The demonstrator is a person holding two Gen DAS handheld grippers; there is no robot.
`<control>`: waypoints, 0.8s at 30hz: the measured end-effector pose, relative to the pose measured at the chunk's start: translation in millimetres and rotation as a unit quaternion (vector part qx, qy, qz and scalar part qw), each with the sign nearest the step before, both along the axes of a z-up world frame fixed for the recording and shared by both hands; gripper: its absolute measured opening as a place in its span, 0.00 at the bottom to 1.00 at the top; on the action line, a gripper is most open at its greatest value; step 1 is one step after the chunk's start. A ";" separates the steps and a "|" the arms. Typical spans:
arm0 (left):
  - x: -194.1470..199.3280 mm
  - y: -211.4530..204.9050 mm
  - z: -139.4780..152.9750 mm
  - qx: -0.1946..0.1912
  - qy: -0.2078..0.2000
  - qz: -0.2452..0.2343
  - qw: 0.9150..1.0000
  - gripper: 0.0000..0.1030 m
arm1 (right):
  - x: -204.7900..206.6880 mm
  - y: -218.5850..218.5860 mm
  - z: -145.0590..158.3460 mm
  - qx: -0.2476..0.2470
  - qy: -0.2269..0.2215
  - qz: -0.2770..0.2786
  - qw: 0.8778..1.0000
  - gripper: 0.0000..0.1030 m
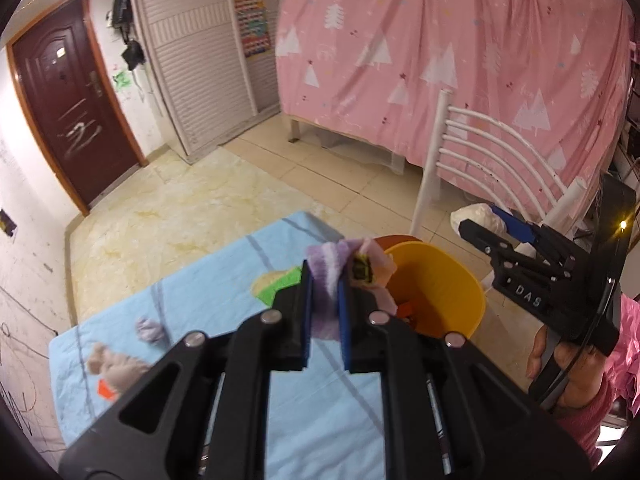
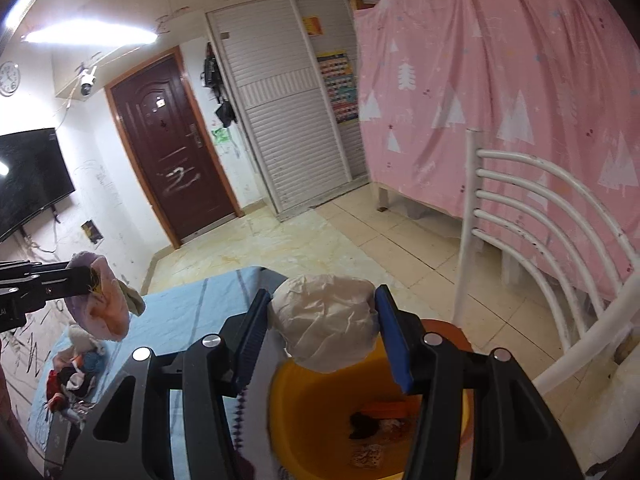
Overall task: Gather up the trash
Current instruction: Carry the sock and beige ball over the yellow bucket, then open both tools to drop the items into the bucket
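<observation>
Small tiled room, worktop draped in a pale blue cloth (image 1: 192,308) with grey stripes. Nearest in the left wrist view: left tool (image 1: 325,300), blue pads pressed tight on a soft lilac-and-pink scrap of fabric (image 1: 344,268) with a dark yellow-green patch, held just beside the rim of a round yellow plastic bin (image 1: 452,280). Nearest in the right wrist view: right tool (image 2: 324,332), jaws partly spread and pinching a crumpled white wad of paper or thin plastic (image 2: 326,322), hanging directly above the bin's open mouth. Down in the bin: a dark lump, an orange scrap and some paler bits, too blurred to name. On the cloth, left of the bin: a small lilac fuzzy ball (image 1: 150,328), a beige plush lump (image 1: 108,364) with an orange patch, and, farther along in the right wrist view, a heap of mixed red, blue and white bits (image 2: 76,372). At the right edge of the left wrist view: a hand (image 1: 568,376) in a pink sleeve gripping the right tool's handle. Beyond the bin: white metal chair (image 2: 532,216) with a curved slatted back. Farther: cream floor tiles, pink curtain (image 1: 460,48) printed with white trees, white louvred wardrobe (image 2: 288,104), dark red door (image 1: 68,100), black wall screen (image 2: 32,176).
</observation>
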State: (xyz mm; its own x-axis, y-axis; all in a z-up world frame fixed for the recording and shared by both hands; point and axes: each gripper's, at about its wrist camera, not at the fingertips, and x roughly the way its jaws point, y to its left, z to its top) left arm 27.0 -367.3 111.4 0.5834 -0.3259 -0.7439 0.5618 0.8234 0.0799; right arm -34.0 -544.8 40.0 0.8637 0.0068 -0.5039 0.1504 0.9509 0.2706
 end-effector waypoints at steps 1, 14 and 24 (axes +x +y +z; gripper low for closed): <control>2.0 -6.7 -2.1 0.000 0.003 -0.001 1.000 0.10 | 1.1 -5.3 -4.4 0.005 0.005 -0.005 1.000 0.46; 39.2 -96.2 -39.4 0.006 0.065 -0.007 0.998 0.10 | 23.6 -30.5 -48.4 0.042 0.059 -0.020 0.997 0.69; 49.0 -108.4 -44.4 -0.001 0.093 -0.003 0.996 0.28 | 10.8 -52.1 -44.2 0.071 0.040 -0.042 0.996 0.71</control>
State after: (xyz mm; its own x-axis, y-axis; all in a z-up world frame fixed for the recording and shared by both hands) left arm 76.0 -475.7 67.1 0.4340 -0.3314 -0.8377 0.5723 0.8196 -0.0278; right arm -23.1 -596.9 -4.2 0.8216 0.0117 -0.5700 0.2551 0.8866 0.3859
